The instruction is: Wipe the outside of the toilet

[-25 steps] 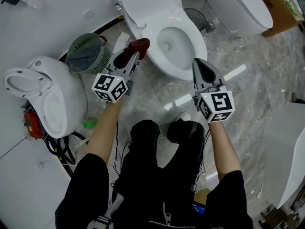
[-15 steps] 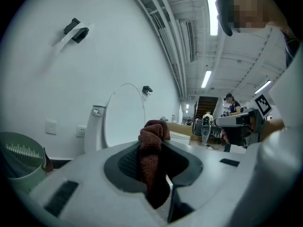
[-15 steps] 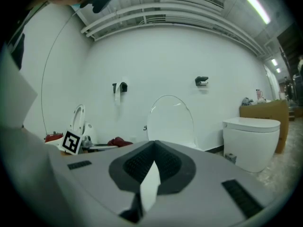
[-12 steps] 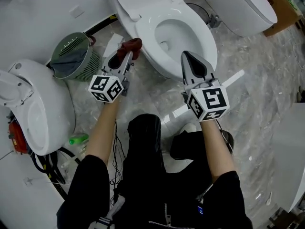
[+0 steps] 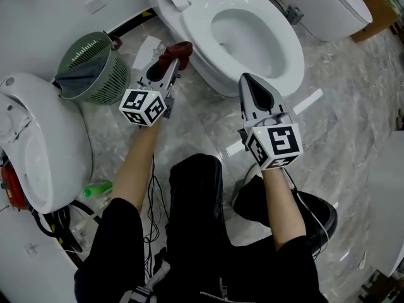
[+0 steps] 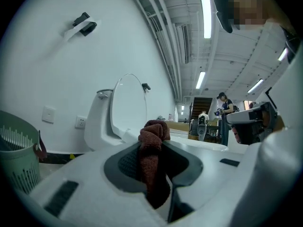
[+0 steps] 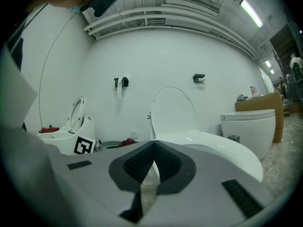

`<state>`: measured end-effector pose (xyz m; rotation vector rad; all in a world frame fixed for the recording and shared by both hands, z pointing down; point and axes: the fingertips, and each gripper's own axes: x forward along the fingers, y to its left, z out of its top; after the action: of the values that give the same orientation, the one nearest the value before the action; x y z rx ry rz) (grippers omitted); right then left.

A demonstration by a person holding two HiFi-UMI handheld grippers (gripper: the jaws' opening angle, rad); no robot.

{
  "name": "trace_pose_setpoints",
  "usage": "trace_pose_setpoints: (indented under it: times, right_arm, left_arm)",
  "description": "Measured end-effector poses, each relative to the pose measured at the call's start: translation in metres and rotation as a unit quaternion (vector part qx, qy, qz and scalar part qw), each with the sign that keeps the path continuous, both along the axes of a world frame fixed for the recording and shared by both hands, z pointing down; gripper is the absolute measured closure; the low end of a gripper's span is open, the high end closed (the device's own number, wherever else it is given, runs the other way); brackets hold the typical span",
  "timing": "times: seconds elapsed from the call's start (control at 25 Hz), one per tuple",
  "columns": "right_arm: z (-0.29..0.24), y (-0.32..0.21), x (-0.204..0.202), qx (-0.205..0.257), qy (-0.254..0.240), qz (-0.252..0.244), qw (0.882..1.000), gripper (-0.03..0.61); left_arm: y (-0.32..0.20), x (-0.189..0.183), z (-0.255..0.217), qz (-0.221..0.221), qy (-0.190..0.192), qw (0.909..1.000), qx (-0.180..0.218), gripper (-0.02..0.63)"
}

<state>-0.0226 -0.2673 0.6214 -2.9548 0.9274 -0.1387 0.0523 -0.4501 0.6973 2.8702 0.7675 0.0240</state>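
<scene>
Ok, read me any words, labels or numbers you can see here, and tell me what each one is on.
No readable words or numbers anywhere.
Cubes on the left claw and right claw: black-and-white square marker patterns, not text.
Brown cardboard box: no legible print shows.

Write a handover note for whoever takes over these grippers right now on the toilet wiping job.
Left gripper: shut on the red cloth, held close to the toilet's outer bowl wall, on the side facing the green basket. I can't tell if the cloth touches the bowl.
Right gripper: shut, empty, pointing at the front of the bowl.
Toilet: lid up.
Done: nothing shows which parts have been wiped.
Left: wipe the bowl's outside with the cloth, probably starting on the side where it is now.
</scene>
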Motion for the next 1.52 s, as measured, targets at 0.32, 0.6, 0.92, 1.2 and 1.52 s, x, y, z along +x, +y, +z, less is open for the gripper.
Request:
trace_pose_setpoints:
  times: [0.32,0.6,0.92,1.2,1.52]
  right_arm:
    - [0.027,-0.007,-0.007,0.013,-0.005,0.009,1.000,0.575]
    - [0.043,-0.015,-0.017,0.007,-0.011,0.001,1.000,0.575]
    - [0.065,-0.017,-0.019,-0.003,-0.027,-0.003,1.000,0.575]
    - [0.080,-0.006,-0.021,-0.007,-0.038,0.017,0.999,0.575]
    - [0.072,0.032,-0.034,0.001,-0.027,0.066,0.997,0.575]
  left_arm:
    - [-0.010,0.027,0.024,-0.013,-0.001,0.9999,0.001,0.520]
    - [-0.034,0.053,0.036,-0.058,-0.001,0.9980,-0.023,0.520]
    - [-0.007,0.064,0.048,-0.013,0.001,0.9999,-0.006,0.526]
    - [0.022,0.046,0.058,0.027,0.007,0.9994,0.020,0.531]
    - [0.056,0.008,0.060,0.028,0.008,0.9994,0.021,0.531]
